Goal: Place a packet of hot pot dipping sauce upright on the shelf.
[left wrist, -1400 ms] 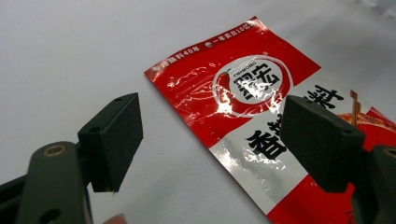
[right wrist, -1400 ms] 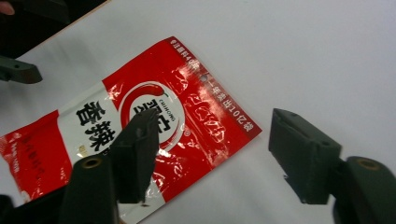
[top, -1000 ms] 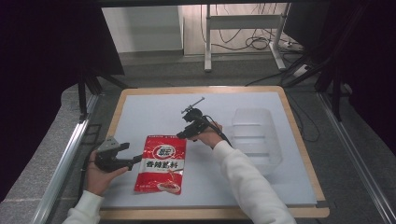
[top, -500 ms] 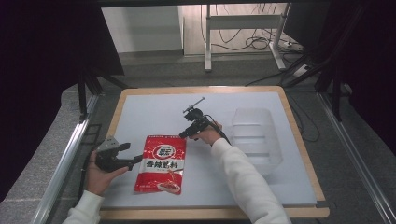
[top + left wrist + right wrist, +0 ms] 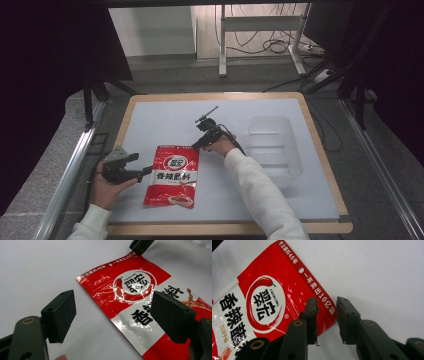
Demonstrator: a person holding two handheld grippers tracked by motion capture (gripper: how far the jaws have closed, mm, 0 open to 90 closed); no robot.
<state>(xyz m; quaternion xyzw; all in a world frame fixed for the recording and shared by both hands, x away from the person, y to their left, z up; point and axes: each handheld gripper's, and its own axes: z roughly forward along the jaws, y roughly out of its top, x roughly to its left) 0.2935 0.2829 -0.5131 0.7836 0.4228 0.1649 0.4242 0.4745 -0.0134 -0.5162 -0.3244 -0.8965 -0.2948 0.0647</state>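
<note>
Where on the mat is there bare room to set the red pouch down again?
The white mat is bare along its far edge, from the left rim across to the clear tray, and near the front edge right of the red pouch. It is crowded mid-mat, where the right gripper sits at the pouch's top corner and the left gripper at its side.

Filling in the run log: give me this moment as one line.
right claw: closing, straddles red pouch top corner | left claw: open beside pouch | clear tray: empty

Bare mat (image 5: 165, 125) lies free around the red packet (image 5: 172, 175); a clear tray (image 5: 272, 150) blocks the right.
</note>
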